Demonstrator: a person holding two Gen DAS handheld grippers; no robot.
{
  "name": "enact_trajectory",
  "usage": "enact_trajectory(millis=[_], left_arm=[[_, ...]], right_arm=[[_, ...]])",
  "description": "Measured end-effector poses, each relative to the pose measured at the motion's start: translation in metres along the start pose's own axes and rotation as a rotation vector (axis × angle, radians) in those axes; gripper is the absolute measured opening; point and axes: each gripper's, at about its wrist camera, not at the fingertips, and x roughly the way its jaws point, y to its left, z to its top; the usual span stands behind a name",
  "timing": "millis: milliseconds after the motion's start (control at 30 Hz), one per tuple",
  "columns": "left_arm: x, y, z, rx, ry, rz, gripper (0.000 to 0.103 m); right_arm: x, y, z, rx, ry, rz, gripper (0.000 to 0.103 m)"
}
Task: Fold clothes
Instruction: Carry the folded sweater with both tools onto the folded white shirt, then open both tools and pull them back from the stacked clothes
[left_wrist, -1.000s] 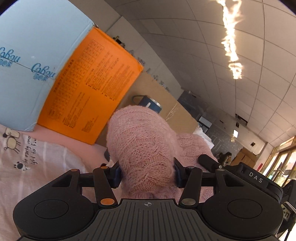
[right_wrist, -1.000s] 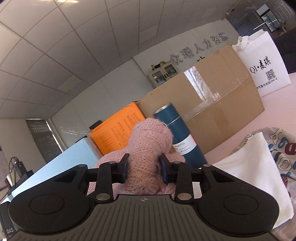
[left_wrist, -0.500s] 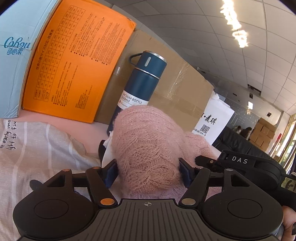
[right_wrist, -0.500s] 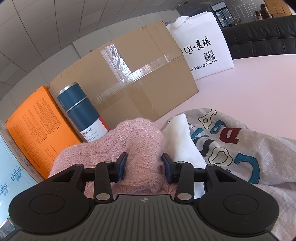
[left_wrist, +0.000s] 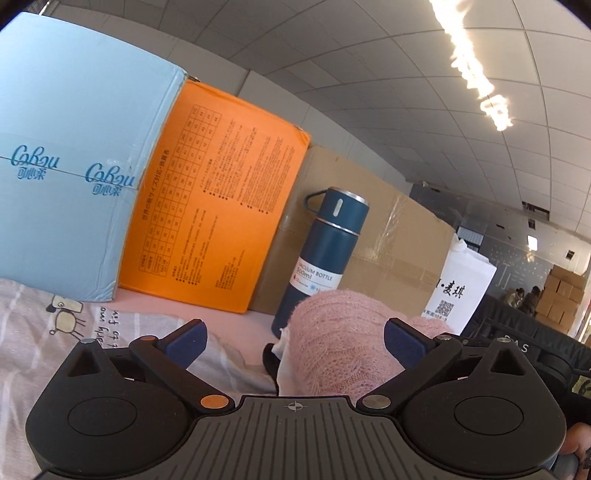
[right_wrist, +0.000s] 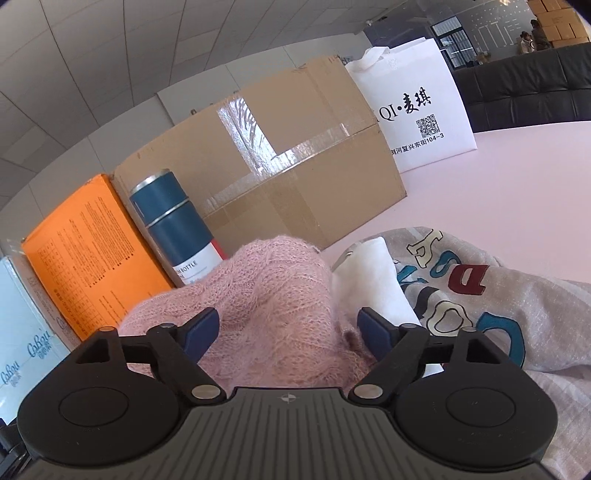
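Pink knit fills the space in front of both my claws: the sweater (left_wrist: 334, 345) sits bunched in a mound on the table, and neither claw grips it. My left claw (left_wrist: 293, 338) is spread wide, its blue pads (left_wrist: 186, 338) standing apart from the wool on the one side and close beside it on the other. My right claw (right_wrist: 286, 330) is spread too, with the sweater (right_wrist: 273, 295) heaped between the open fingers and no pad pressing into it.

Just left of the left claw lies a pale striped shirt (left_wrist: 48, 332) with a small cartoon print and some lettering, flat on the pink table (left_wrist: 173, 304). Just right of the right claw a white cloth (right_wrist: 373, 280) pokes up against the sweater, and beside that a grey top (right_wrist: 487, 295) with big coloured letters spreads over the table (right_wrist: 517, 177).

Behind the sweater a dark blue bottle (left_wrist: 325, 254) stands upright, its label reading vacuum bottle, its foot hidden in part by the wool. In the right view the bottle (right_wrist: 173, 229) stands between the orange box and the brown one.

Along the back runs a row of boxes: a light blue box (left_wrist: 70, 158) at the left, an orange box (left_wrist: 218, 206) touching it, then a taped cardboard box (right_wrist: 280, 177). Past that stands a white bag (right_wrist: 417, 110) with black print and a code square. Far off, a black sofa (right_wrist: 528, 92) and stacked cartons show under the tiled ceiling
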Motion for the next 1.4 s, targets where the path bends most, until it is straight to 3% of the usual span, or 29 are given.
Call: enact_trajectory(millis=[100, 300, 433, 567, 667, 800, 933, 1133, 1400], left_arm=[[-0.024, 0.009, 0.011, 0.025, -0.047, 0.021, 0.103], [-0.094, 0.037, 0.027, 0.21, -0.094, 0.09, 0.103], [-0.132, 0.065, 0.029, 0.282, -0.065, 0.16, 0.103], [-0.149, 0.093, 0.029, 0.278, 0.03, 0.206, 0.103], [-0.153, 0.107, 0.028, 0.272, 0.088, 0.241, 0.103], [-0.157, 0.123, 0.025, 0.245, 0.098, 0.301, 0.103], [-0.152, 0.136, 0.024, 0.202, 0.139, 0.354, 0.103], [-0.137, 0.15, 0.018, 0.168, 0.231, 0.418, 0.103], [-0.115, 0.166, 0.009, 0.132, 0.366, 0.505, 0.103]], right_arm=[[-0.015, 0.002, 0.001, -0.012, -0.118, -0.021, 0.1], [-0.031, 0.008, -0.008, -0.017, -0.261, -0.037, 0.103], [-0.052, 0.037, -0.027, -0.164, -0.389, -0.036, 0.103], [-0.081, 0.08, -0.048, -0.279, -0.465, 0.02, 0.103], [-0.106, 0.12, -0.063, -0.269, -0.375, 0.118, 0.103], [-0.116, 0.173, -0.091, -0.345, -0.123, 0.123, 0.103], [-0.102, 0.201, -0.125, -0.36, 0.057, 0.102, 0.103], [-0.071, 0.215, -0.157, -0.46, 0.19, -0.036, 0.103], [-0.046, 0.207, -0.172, -0.521, 0.254, -0.172, 0.103]])
